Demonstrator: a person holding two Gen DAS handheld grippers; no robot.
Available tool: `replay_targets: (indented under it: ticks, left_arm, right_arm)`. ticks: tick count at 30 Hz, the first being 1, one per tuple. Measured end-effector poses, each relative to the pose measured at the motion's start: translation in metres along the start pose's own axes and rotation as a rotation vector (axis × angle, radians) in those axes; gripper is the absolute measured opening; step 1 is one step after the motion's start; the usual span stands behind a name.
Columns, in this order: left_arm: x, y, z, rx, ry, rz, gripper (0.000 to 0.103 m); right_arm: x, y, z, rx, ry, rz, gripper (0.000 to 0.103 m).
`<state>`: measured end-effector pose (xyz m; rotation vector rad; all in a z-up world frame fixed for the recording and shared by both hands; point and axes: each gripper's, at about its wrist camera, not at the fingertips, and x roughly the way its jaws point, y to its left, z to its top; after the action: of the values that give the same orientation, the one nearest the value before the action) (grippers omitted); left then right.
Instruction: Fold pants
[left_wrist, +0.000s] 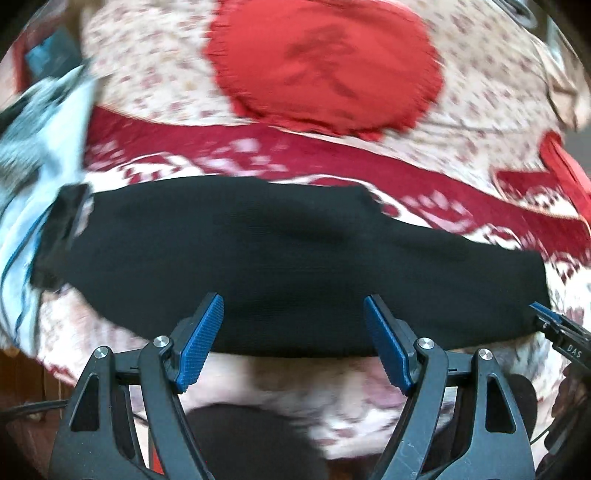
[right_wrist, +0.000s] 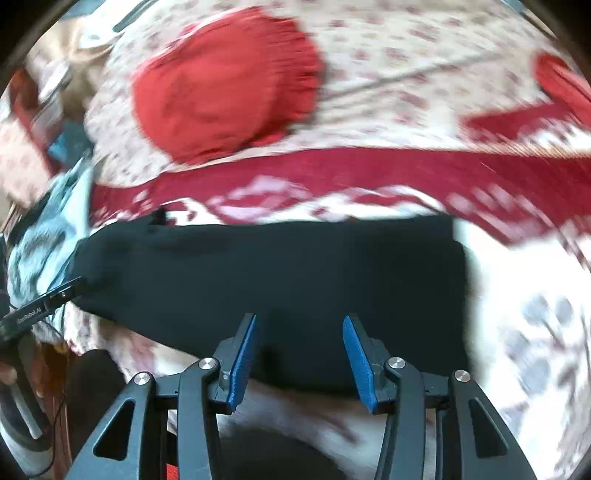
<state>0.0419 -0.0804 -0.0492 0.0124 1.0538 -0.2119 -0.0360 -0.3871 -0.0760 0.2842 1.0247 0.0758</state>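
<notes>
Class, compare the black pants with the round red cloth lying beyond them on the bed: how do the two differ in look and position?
The black pants form a long flat band across the bedspread; the round red cloth is a disc with a frayed-looking edge. The pants lie just ahead of both open tools, left tool and right tool; the red cloth lies farther off. The pants look plain; the red cloth bears a dark mark. Both lie flat on the bedspread.

Soft daylight fills both fisheye views, motion blur smears the patterned bedspread (left_wrist: 480, 74) while edges bend darkly, and its white right side (right_wrist: 517, 277) glares overexposed.
</notes>
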Motion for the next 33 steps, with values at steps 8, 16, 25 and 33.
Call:
replay_targets:
  ticks: [8,16,25,33]
  left_arm:
    - [0.016,-0.082,0.013,0.141,0.035,-0.114,0.078]
    - [0.037,-0.161,0.027,0.270,0.105,-0.259,0.078]
    - [0.057,-0.225,0.045,0.414,0.094,-0.321,0.078]
    - [0.094,-0.282,0.057,0.524,0.157,-0.377,0.078]
  right_arm:
    - [-0.042,-0.053,-0.031,0.073,-0.077,-0.026,0.046]
    - [-0.049,-0.082,-0.038,0.142,-0.142,-0.003,0.047]
    - [-0.033,-0.086,-0.041,0.157,-0.145,0.068,0.047]
    - [-0.020,-0.097,-0.055,0.184,-0.175,0.161,0.054]
